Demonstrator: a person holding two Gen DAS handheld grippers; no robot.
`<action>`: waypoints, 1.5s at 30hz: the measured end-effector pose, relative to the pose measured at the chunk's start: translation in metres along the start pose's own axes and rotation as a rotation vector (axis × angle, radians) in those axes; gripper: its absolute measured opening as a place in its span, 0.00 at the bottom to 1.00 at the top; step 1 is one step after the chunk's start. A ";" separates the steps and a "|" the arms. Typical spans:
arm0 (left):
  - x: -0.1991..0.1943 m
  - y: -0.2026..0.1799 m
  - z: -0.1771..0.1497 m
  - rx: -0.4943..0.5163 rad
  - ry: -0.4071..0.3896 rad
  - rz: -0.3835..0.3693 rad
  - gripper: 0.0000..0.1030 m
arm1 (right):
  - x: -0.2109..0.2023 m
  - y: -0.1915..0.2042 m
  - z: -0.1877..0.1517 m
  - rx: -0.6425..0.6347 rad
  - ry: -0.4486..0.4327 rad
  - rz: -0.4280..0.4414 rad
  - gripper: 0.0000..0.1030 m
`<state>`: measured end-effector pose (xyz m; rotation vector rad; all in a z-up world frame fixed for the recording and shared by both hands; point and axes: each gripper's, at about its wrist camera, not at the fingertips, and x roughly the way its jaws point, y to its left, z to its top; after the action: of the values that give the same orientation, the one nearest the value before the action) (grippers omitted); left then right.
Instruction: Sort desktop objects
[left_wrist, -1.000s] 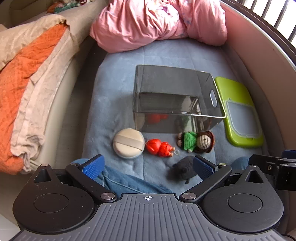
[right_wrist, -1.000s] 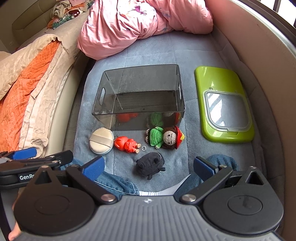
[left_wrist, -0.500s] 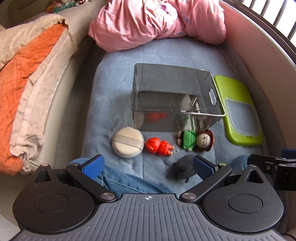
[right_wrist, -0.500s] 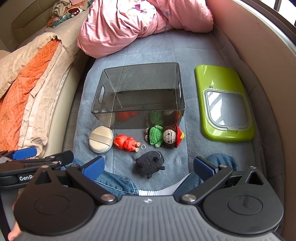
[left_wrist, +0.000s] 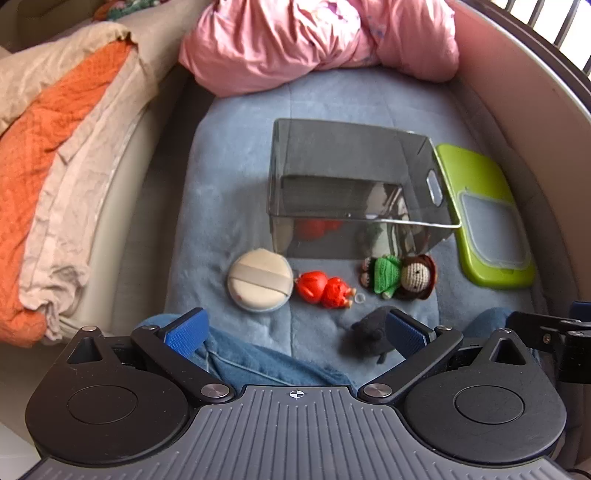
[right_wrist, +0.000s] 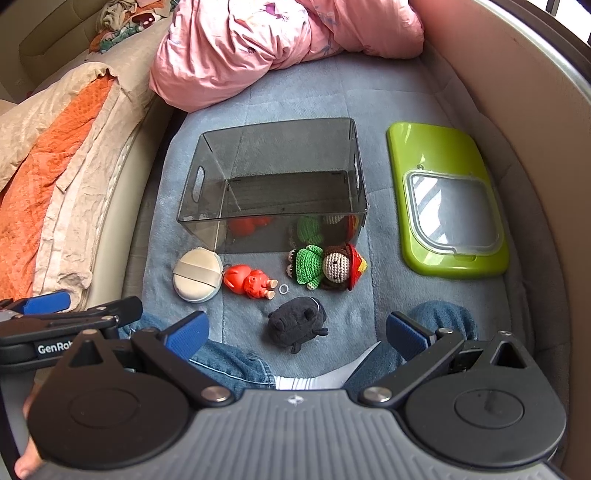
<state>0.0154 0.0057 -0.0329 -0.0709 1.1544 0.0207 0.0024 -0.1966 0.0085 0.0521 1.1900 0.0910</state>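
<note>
A smoky clear plastic bin stands empty on the blue-grey mat. Along its near side lie a round beige powder puff, a red rubber pig toy and a crocheted doll in green. A black plush animal lies nearest to me. My left gripper and right gripper both hover open above a person's knees, short of the toys, with nothing between their fingers.
A green lid with a clear window lies right of the bin. A pink quilt is heaped at the back, orange and beige blankets at the left. A curved beige wall bounds the right side.
Both views have shifted slightly forward; the bin and toys sit a little higher in the right wrist frame. Nothing on the mat has moved and both grippers stay open.
</note>
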 end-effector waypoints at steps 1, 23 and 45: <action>0.005 0.000 0.001 0.000 0.007 -0.003 1.00 | 0.003 -0.001 0.000 0.003 0.006 -0.002 1.00; 0.247 -0.143 -0.047 0.436 0.287 -0.010 1.00 | 0.087 -0.095 0.001 0.151 -0.147 0.171 0.99; 0.282 -0.148 -0.078 0.498 0.402 -0.034 0.83 | 0.135 -0.125 -0.031 0.113 -0.301 0.056 0.90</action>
<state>0.0664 -0.1523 -0.3152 0.3618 1.5291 -0.3228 0.0286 -0.3082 -0.1389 0.1917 0.8916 0.0625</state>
